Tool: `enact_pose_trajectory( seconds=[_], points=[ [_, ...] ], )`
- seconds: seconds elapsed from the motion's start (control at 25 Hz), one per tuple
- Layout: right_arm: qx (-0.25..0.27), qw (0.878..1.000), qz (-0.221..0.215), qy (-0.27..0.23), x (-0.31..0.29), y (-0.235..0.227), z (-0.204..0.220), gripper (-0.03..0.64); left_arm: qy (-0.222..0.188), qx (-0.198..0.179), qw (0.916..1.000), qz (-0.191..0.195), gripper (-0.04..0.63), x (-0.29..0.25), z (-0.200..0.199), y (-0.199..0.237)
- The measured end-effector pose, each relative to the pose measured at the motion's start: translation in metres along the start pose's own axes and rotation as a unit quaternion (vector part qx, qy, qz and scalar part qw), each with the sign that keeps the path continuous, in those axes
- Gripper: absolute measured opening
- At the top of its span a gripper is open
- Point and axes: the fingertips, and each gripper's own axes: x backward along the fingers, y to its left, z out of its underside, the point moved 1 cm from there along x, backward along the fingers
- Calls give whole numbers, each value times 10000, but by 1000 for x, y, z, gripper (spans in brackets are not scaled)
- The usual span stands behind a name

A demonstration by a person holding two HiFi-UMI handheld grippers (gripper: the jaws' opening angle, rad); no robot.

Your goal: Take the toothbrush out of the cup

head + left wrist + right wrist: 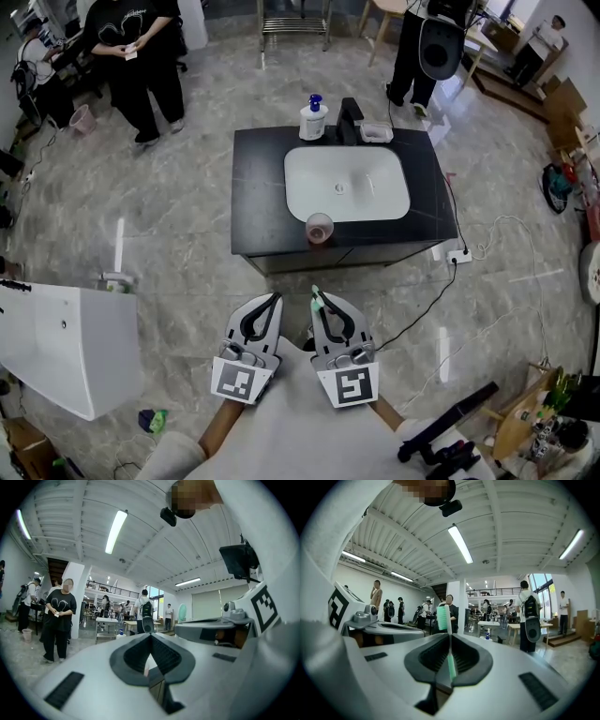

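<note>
A green and white toothbrush (pixel 443 617) stands upright between the pads of my right gripper (pixel 450 637), which is shut on its handle, bristle head up. In the head view the right gripper (pixel 322 300) is held level in front of the black sink counter (pixel 258 202), with the toothbrush (pixel 316 294) at its tip. The pink cup (pixel 319 228) sits at the counter's near edge, just ahead of the basin (pixel 347 183), apart from both grippers. My left gripper (pixel 273 301) is beside the right one. It is shut with nothing in it (pixel 150 635).
A soap bottle (pixel 313 118), a faucet (pixel 349 120) and a soap dish (pixel 376 132) line the counter's back. A white basin unit (pixel 56 347) stands at lower left. A power strip (pixel 457 255) with cables lies on the floor to the right. People stand beyond the counter.
</note>
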Motion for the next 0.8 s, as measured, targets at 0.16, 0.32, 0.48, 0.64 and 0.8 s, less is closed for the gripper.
enact_pose_trajectory(
  seconds=[0.16, 0.32, 0.48, 0.64, 0.8],
  points=[
    [14, 10000, 41, -23, -1, -1, -1, 23, -3, -11, 10000, 34, -5, 0, 0, -2],
    [-1, 10000, 50, -38, -2, 1, 0, 25, -19, -12, 10000, 60, -5, 0, 0, -2],
    [-23, 10000, 33, -50, -2, 3, 0, 23, -16, -10, 10000, 71, -5, 1, 0, -1],
    [4, 10000, 50, -44, -2, 1, 0, 23, -20, -8, 10000, 92, -5, 1, -1, -3],
    [4, 10000, 79, -50, -2, 1, 0, 23, -19, -6, 9999, 108, -5, 0, -1, -2]
  ],
)
